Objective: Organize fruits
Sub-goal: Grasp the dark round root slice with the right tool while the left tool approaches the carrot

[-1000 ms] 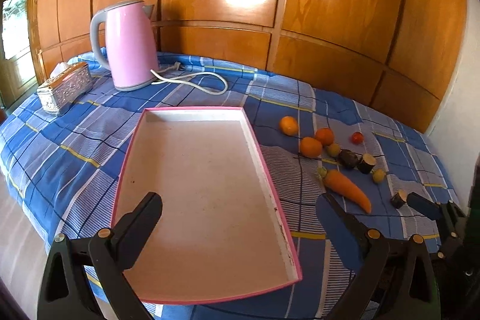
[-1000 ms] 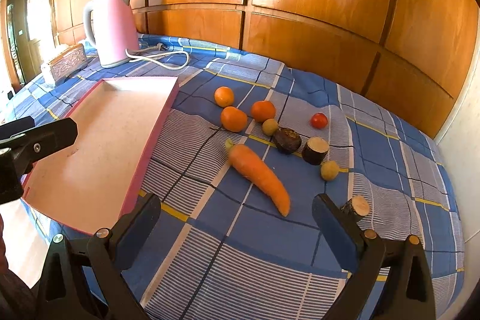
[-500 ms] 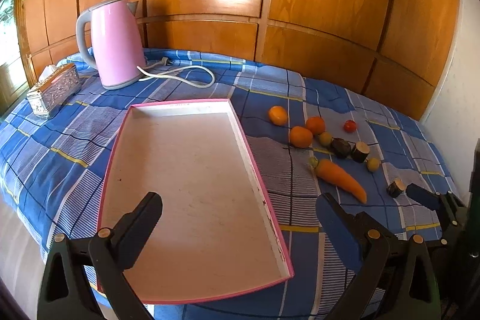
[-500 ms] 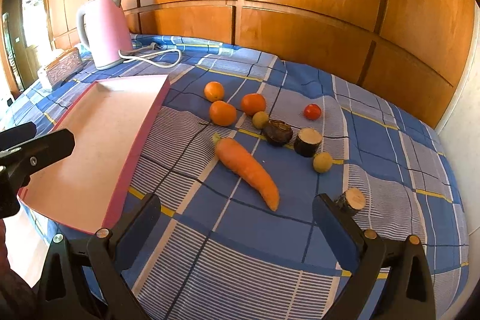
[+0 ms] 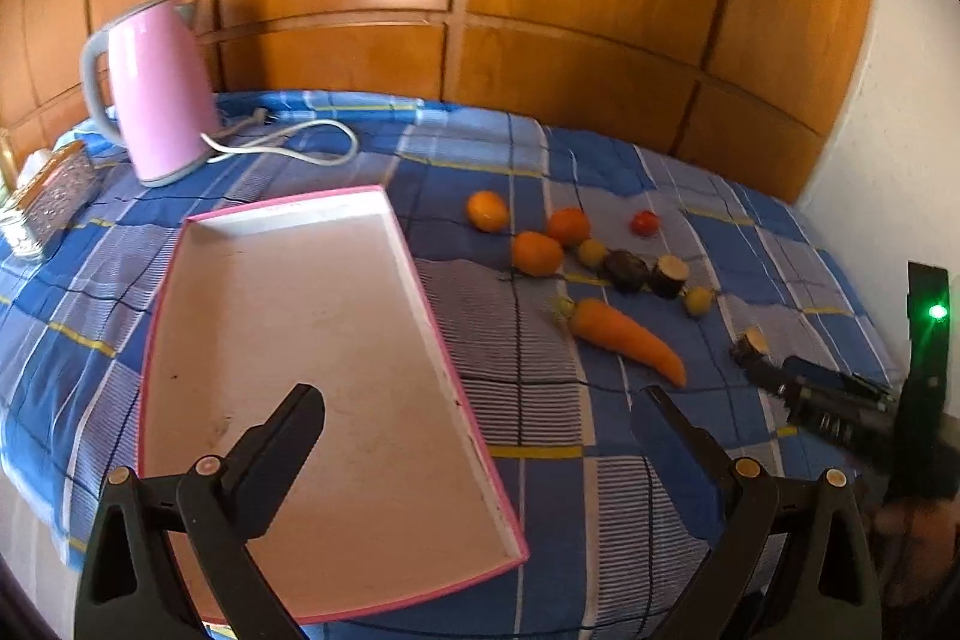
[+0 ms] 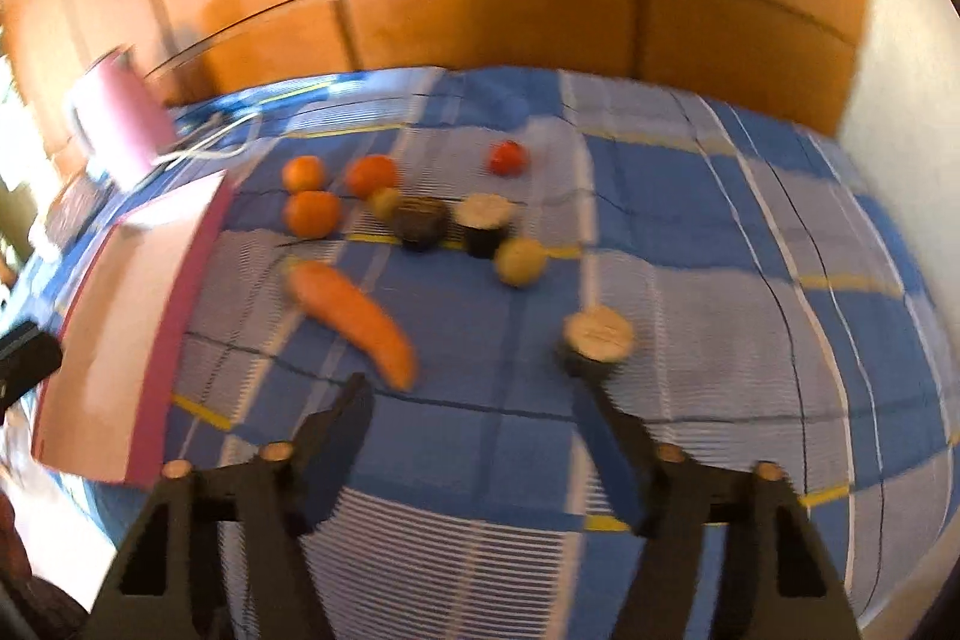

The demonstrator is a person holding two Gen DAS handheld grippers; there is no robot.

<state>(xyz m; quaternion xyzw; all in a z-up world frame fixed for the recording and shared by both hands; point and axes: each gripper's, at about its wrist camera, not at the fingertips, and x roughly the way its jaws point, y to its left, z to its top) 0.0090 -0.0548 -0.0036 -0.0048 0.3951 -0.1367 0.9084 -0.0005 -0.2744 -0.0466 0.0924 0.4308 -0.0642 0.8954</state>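
Both grippers gape empty: the left gripper [image 5: 480, 412] over the tray [image 5: 288, 220], the right gripper [image 6: 480, 400] blurrily near the carrot [image 6: 351, 322].

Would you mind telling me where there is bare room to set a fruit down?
The pink-rimmed tray holds nothing. Bare cloth lies between its right rim and the carrot. Beyond the carrot it is crowded: oranges, a tomato and dark pieces cluster close together.
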